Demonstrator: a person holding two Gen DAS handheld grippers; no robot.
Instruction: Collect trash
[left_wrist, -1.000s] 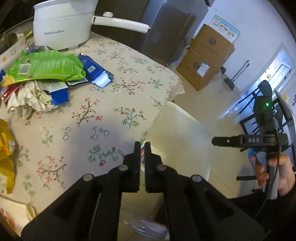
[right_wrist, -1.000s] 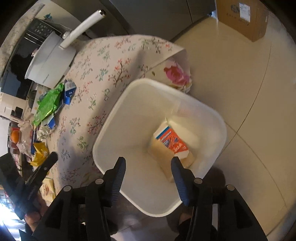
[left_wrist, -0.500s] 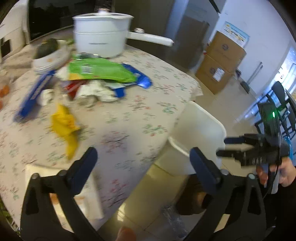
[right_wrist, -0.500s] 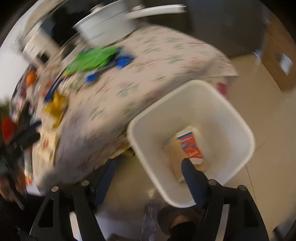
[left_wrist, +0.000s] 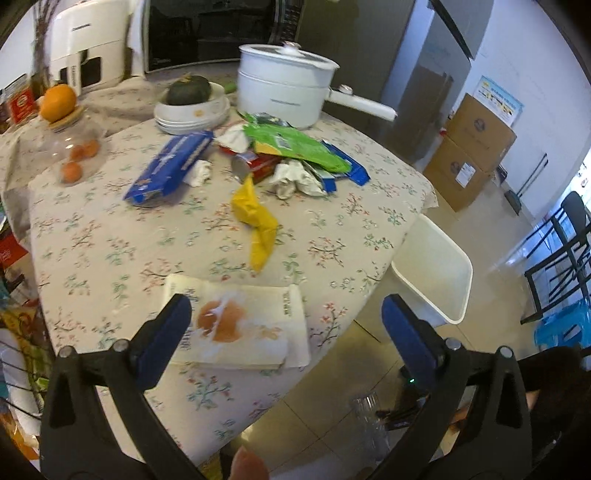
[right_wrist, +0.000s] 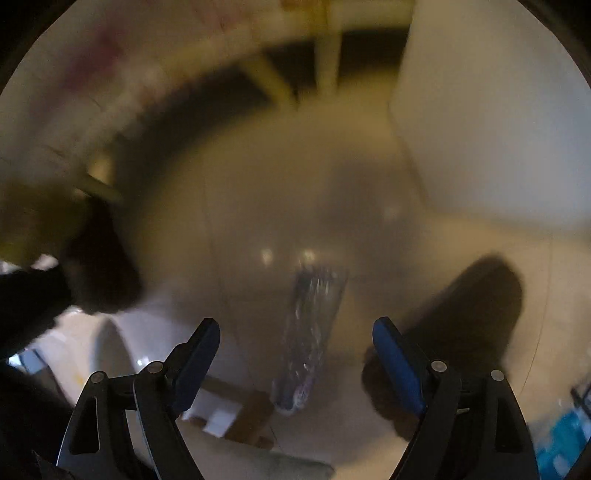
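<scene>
The near half of the table (left_wrist: 110, 251) is open cloth apart from a stained paper bag (left_wrist: 240, 328) at the near edge. A yellow wrapper (left_wrist: 258, 221) lies mid-table; farther back, wrappers, a bowl (left_wrist: 192, 114) and a white pot (left_wrist: 284, 88) crowd the way. The white bin (left_wrist: 436, 277) stands right, on bare floor.

Your left wrist camera looks forward and down along its gripper (left_wrist: 286, 332) from just off the near edge of the tabletop (left_wrist: 110, 240), taking in the whole cloth, the white bin (left_wrist: 436, 273) beside it and the room beyond. Your right wrist camera points steeply down at the floor (right_wrist: 258, 184) from close range, badly blurred. Both views share the clear plastic bottle (left_wrist: 369, 424) (right_wrist: 310, 332) on the floor and the white bin's wall (right_wrist: 480, 110).
</scene>
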